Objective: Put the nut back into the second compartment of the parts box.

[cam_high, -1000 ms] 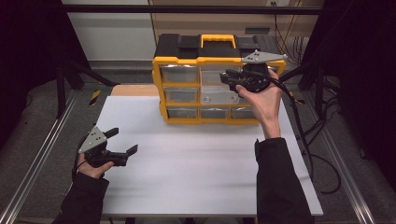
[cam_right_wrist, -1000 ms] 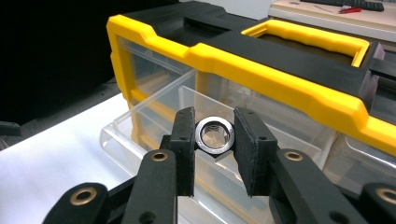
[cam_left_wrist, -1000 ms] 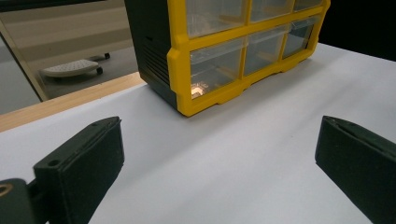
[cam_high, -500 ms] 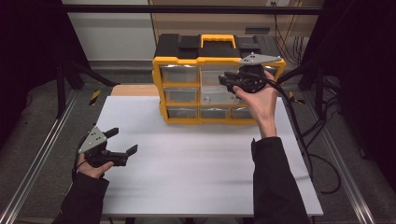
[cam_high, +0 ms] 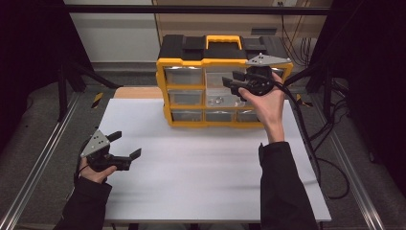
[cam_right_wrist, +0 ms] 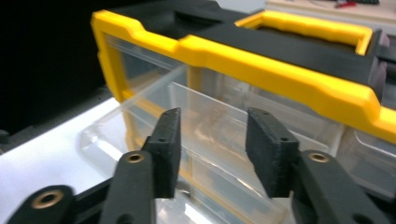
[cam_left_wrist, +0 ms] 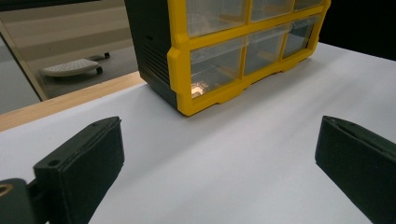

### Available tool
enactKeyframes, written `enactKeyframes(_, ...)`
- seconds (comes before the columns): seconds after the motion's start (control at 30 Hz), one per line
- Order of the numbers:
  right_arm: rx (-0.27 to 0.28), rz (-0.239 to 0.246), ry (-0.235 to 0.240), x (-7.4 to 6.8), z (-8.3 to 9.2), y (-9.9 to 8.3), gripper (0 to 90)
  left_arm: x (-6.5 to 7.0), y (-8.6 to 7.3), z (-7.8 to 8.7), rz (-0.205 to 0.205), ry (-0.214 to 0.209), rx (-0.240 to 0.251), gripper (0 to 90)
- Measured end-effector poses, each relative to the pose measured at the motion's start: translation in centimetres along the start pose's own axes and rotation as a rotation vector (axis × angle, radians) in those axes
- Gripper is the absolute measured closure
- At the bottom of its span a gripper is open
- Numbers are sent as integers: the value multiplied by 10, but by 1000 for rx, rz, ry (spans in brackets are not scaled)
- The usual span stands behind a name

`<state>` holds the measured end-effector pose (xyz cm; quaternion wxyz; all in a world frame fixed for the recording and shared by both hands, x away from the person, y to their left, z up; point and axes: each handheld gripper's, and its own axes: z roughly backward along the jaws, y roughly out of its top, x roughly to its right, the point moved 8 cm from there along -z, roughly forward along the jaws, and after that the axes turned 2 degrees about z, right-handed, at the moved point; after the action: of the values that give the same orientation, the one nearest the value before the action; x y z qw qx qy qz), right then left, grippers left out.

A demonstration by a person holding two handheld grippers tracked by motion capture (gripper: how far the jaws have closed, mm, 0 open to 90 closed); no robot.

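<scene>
At the near left of the white worktop [cam_high: 206,167], the left hand-held gripper [cam_high: 125,145] hovers released, jaws wide and empty. At the far middle stands one yellow-and-black drawer cabinet [cam_high: 191,62] with nine clear drawers in three rows. The right hand-held gripper [cam_right_wrist: 212,154] has just been opening around the pulled-out upper drawer [cam_right_wrist: 205,121], its front lip between unpressing pads; that thin plastic looks light, stiff and slippery, best pinched at the lip.

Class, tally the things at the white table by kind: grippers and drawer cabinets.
Grippers: 2 (left gripper; right gripper, jaws just opening, a clear drawer front between them)
Drawer cabinets: 1
Total: 3
</scene>
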<state>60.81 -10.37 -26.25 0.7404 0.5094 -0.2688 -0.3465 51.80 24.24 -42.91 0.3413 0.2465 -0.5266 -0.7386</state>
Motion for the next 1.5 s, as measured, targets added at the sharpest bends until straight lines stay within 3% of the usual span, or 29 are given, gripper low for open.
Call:
enactKeyframes(0.2,71,10,16,-4,15,3,325,0,0,0,1,1,2,4)
enactKeyframes(0.37,94,17,8,-6,24,-3,175,0,0,0,0,1,2,5)
enactKeyframes(0.67,109,16,18,-10,36,-16,42,0,1,1,0,0,5,4)
enactKeyframes(1.03,113,27,26,-16,55,-45,29,1,2,1,-1,-3,9,4)
enactKeyframes(1.5,94,-2,29,-18,54,-85,35,2,2,1,-3,-3,7,4)
